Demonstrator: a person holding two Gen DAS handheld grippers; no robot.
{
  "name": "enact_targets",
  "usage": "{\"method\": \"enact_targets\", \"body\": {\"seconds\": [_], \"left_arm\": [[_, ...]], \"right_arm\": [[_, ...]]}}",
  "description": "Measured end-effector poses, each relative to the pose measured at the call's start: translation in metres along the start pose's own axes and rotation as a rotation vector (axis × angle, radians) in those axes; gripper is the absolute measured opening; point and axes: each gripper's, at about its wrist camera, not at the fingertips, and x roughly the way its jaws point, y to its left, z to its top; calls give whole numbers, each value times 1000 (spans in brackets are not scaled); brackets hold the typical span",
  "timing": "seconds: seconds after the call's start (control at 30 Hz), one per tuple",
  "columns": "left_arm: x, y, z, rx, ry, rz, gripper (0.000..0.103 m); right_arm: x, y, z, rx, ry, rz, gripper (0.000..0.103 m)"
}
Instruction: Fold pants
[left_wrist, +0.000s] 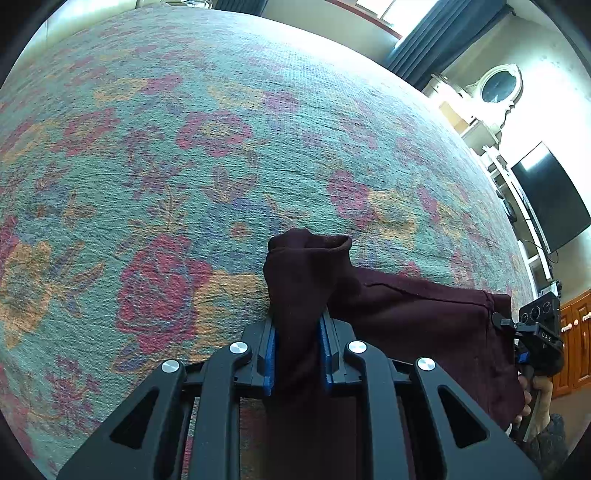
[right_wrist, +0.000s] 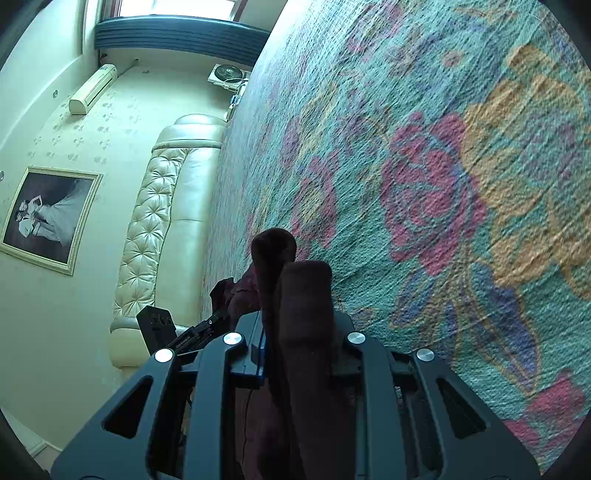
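Note:
The dark maroon pants (left_wrist: 406, 314) hang stretched between my two grippers above a floral blanket. My left gripper (left_wrist: 297, 328) is shut on a bunched edge of the pants, which pokes out past the blue pads. In the left wrist view the cloth runs right to my right gripper (left_wrist: 517, 332), held in a hand at the frame's edge. In the right wrist view my right gripper (right_wrist: 299, 325) is shut on a thick roll of the pants (right_wrist: 303, 295). My left gripper (right_wrist: 207, 328) shows beyond it to the left.
A teal blanket with pink and orange flowers (left_wrist: 184, 166) covers the bed below both grippers. A cream tufted headboard (right_wrist: 166, 206) and a framed photo (right_wrist: 48, 218) are beyond it. A dark screen (left_wrist: 550, 199) and wooden cabinets (left_wrist: 576, 343) stand to the right.

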Motion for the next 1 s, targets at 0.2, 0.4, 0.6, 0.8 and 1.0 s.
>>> {"method": "enact_targets", "body": {"seconds": [0.2, 0.4, 0.6, 0.8, 1.0], "left_arm": [[1, 3, 0, -4, 2, -13, 20], [2, 6, 0, -7, 4, -22, 21], [2, 9, 1, 3, 10, -36, 28], [-20, 22, -3, -22, -15, -131, 73], [-52, 51, -32, -54, 22, -209, 82]], "right_arm": [[-1, 1, 4, 8, 3, 1, 21], [-2, 0, 4, 13, 4, 3, 21], [-5, -2, 4, 24, 9, 23, 26], [-25, 9, 3, 21, -8, 17, 62], [-76, 15, -17, -25, -54, -64, 77]]}}
